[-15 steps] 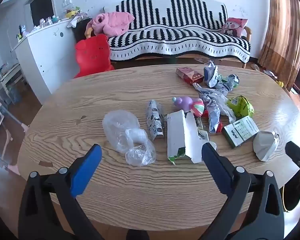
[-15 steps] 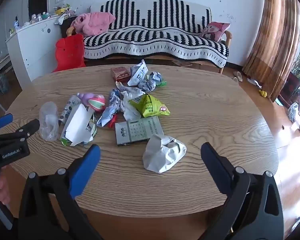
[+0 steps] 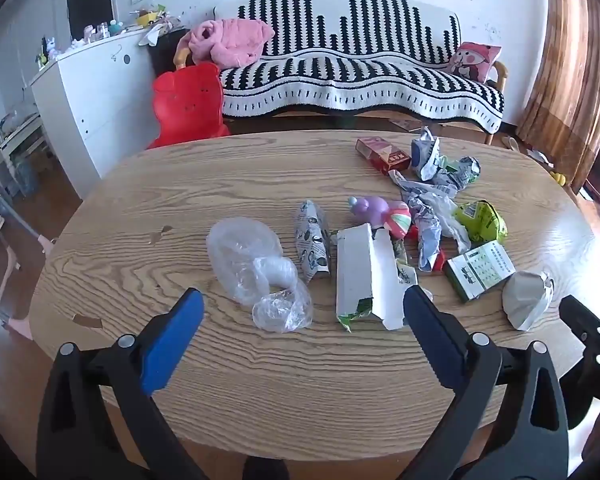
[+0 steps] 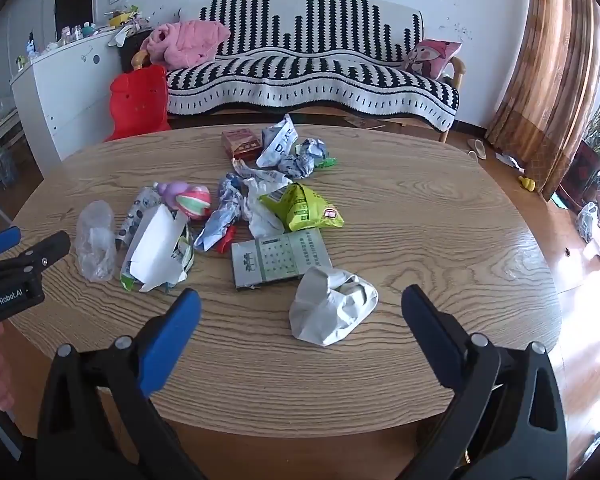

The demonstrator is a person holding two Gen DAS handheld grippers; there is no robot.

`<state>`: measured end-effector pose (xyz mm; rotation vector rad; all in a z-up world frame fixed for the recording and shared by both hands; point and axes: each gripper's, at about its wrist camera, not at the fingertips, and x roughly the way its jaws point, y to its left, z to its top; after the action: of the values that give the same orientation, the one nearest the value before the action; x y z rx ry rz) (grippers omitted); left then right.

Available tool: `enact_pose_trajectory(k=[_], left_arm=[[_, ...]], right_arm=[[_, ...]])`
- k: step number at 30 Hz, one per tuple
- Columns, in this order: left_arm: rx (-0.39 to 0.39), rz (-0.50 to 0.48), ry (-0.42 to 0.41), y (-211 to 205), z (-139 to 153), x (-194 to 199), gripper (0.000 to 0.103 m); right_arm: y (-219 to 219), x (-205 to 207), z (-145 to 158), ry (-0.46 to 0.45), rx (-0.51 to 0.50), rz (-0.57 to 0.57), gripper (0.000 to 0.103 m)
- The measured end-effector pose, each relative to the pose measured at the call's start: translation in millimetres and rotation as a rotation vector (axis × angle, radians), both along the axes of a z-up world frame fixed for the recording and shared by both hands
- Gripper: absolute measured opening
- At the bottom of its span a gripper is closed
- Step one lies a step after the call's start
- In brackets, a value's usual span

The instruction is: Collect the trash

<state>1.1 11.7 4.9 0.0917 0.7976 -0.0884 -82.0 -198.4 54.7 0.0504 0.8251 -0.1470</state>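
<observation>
Trash lies strewn over the oval wooden table (image 3: pixel 148 184): a clear plastic bag (image 3: pixel 256 268), a torn white carton (image 3: pixel 366 276), a crumpled grey-white bag (image 4: pixel 332 306), a flat green printed box (image 4: pixel 280 258), a lime snack bag (image 4: pixel 300 208), a red box (image 4: pixel 240 142) and several crumpled wrappers. My left gripper (image 3: pixel 302 342) hangs open above the table's near edge, just short of the clear bag and carton. My right gripper (image 4: pixel 302 340) is open too, with the crumpled grey-white bag lying between and beyond its fingertips (image 4: pixel 180 320), not touched.
A purple and striped toy (image 3: pixel 384 214) lies among the wrappers. Behind the table stand a black-and-white striped sofa (image 3: pixel 360 64), a red plastic chair (image 3: pixel 188 104) and a white cabinet (image 3: pixel 88 92). A curtain (image 4: pixel 548 60) hangs at the right.
Both grippers have barely moved; the views have crept slightly closer to the table. Nothing was taken hold of.
</observation>
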Motion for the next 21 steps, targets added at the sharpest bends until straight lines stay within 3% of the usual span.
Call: enact_pose_trajectory(k=[21], left_arm=[[-0.015,0.019,0.009,6.2,0.1,5.8,0.097]], right_arm=[[-6.2,-0.7,2.3,-0.019,0.024,-0.02,0.097]])
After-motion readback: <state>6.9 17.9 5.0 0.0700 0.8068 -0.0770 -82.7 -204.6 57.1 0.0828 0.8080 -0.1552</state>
